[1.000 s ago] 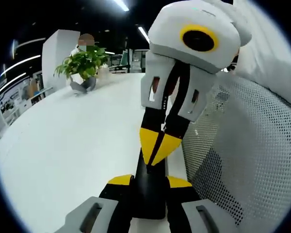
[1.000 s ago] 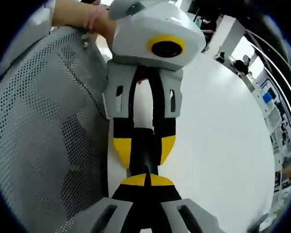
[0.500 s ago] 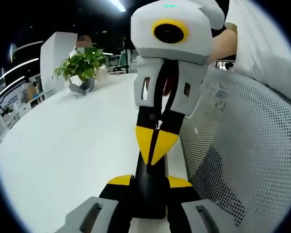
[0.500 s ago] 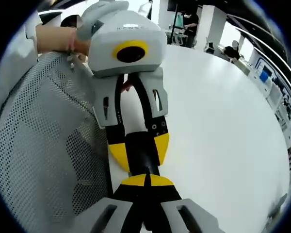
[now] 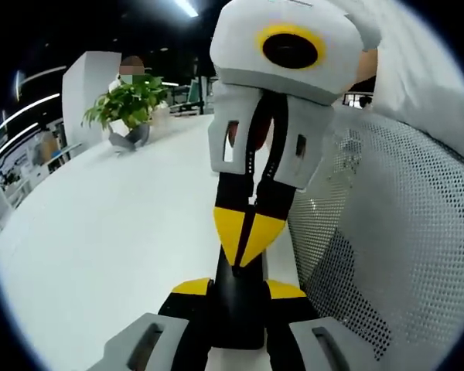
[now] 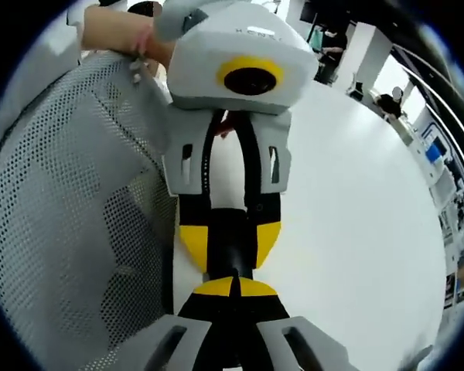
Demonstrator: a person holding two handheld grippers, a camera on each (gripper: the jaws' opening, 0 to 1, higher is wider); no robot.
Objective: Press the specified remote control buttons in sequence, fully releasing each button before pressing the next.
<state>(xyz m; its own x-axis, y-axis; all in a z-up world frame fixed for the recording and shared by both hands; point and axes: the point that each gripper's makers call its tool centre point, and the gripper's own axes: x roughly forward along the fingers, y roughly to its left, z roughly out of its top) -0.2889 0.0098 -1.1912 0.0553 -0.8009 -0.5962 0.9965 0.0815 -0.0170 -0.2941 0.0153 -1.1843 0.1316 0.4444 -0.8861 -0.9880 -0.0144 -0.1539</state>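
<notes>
The left gripper (image 5: 238, 287) pinches the black remote (image 5: 238, 313) between its jaws. The right gripper (image 6: 232, 287) has its jaws pressed together, and its tip looks to touch the remote just in front of it. It should push straight and softly, then lift right off before the next button.

Left hand-held gripper (image 5: 237, 292), lower centre, jaws clamping a black remote (image 5: 236, 297); right hand-held gripper (image 5: 243, 246) meets it tip-down. White bench (image 5: 100, 232); plant (image 5: 127, 104) upper left.
</notes>
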